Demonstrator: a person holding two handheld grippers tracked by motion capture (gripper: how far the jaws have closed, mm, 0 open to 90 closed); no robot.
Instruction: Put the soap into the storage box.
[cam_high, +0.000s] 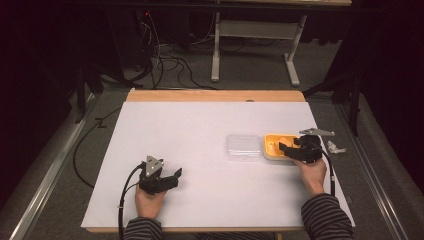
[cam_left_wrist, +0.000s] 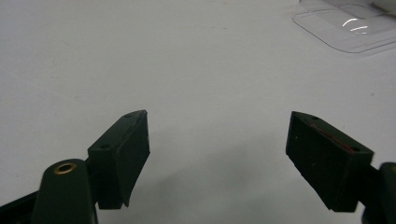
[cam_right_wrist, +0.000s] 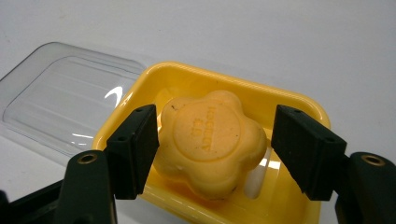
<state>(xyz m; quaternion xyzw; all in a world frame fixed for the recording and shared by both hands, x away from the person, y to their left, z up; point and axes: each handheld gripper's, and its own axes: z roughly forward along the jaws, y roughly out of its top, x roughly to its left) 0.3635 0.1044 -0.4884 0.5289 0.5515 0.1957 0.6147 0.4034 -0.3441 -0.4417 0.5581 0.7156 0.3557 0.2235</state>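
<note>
1. We see a white table (cam_high: 200, 150) with a wooden edge, in a dark room with a grey floor (cam_high: 250, 75) and cables (cam_high: 165, 60).
2. Our left gripper (cam_high: 167, 181) rests on the table, jaws wide apart, holding nothing.
3. Our right gripper (cam_high: 286, 148) has its jaws open around the flower-shaped soap (cam_right_wrist: 212, 140).
4. The soap sits in a yellow dish (cam_right_wrist: 299, 105), just beside a clear lid (cam_high: 243, 146).

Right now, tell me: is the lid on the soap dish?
No. The clear lid lies on the table beside the yellow dish, whose soap sits uncovered between the right gripper's open jaws.
</note>
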